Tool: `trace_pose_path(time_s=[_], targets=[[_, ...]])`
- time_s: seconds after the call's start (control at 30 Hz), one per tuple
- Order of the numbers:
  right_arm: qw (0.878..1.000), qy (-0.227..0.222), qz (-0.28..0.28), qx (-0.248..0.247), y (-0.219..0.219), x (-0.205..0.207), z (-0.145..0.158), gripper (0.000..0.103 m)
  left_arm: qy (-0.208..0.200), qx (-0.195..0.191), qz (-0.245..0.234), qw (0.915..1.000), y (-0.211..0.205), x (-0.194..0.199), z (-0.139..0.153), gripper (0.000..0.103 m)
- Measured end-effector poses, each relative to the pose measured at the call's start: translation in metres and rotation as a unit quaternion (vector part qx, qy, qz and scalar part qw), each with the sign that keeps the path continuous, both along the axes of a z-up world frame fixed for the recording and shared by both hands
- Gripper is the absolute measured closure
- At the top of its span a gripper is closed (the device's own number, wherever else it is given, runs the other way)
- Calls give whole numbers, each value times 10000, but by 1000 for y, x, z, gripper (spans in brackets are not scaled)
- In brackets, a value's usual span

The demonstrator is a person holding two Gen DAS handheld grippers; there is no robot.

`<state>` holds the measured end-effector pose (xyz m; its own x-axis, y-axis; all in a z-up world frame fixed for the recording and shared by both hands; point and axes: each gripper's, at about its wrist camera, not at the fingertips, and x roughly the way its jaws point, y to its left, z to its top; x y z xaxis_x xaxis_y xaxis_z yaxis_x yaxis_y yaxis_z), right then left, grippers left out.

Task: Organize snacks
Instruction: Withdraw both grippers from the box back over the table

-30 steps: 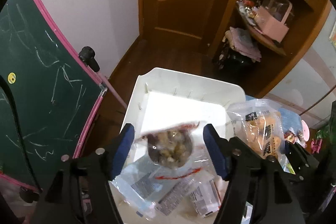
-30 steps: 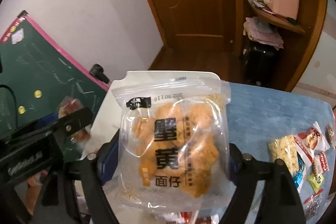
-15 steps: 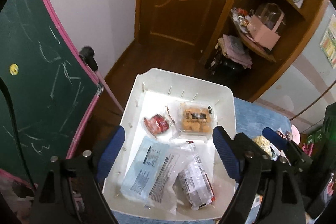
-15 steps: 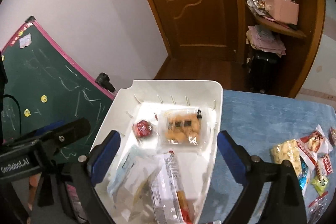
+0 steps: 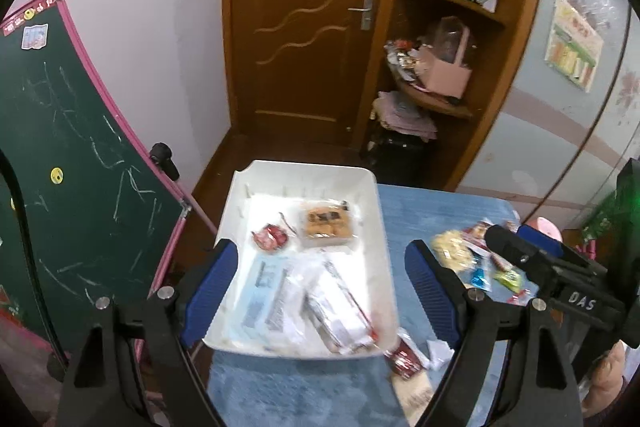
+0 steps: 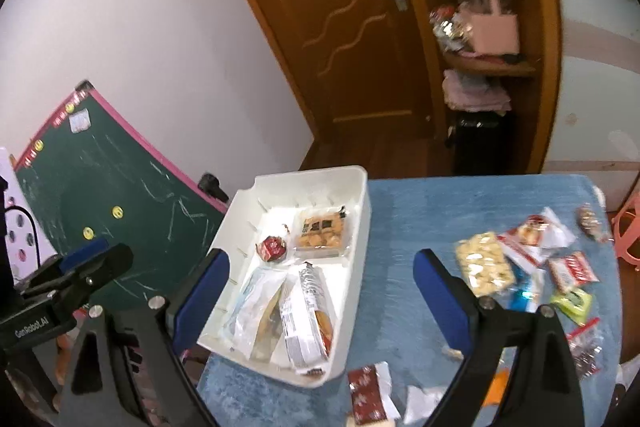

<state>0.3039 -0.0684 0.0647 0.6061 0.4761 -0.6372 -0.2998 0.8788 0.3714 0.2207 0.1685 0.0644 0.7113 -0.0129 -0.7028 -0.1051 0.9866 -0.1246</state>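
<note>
A white bin (image 5: 372,195) (image 6: 360,195) sits at the left end of a blue-covered table (image 6: 440,203). It holds a small red snack packet (image 5: 270,238) (image 6: 273,249), an orange cracker pack (image 5: 326,223) (image 6: 322,231) and several flat packets (image 5: 280,291) (image 6: 304,311). My left gripper (image 5: 320,287) is open and empty above the bin. My right gripper (image 6: 322,299) is open and empty above the bin's right side. Loose snacks (image 6: 484,263) (image 5: 452,251) lie on the table's right part.
A red packet (image 6: 366,393) (image 5: 404,359) and white scraps lie by the bin's near corner. A green chalkboard (image 5: 60,167) stands left of the table. A wooden door and a cluttered corner shelf (image 5: 436,75) stand behind. A pink stool (image 6: 628,227) is at far right.
Both grippers opened and let go: the red packet and the orange cracker pack now lie in the bin. Both grippers have pulled up and back, showing more of the table.
</note>
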Motion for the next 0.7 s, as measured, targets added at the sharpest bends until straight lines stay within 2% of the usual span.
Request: trace_pose_path(time_s=[0.1, 0.23, 0.3, 0.5, 0.7], targets=[[9998, -170, -43, -47, -23, -26, 21, 9, -23, -88, -47, 9999, -12, -22, 11, 18], [9984, -392, -168, -363, -55, -65, 43, 9, -109, 199, -227, 9995, -39, -55, 23, 18], [9976, -391, -233, -521, -65, -78, 46, 9, -171, 311, -319, 9989, -53, -72, 26, 18], [9905, -604, -495, -1131, -93, -119, 53, 9, -132, 263, -678, 9973, -89, -103, 22, 18], [9865, -613, -770, -1312, -117, -141, 44, 9, -11, 294, -894, 9956, -121, -120, 7, 18]])
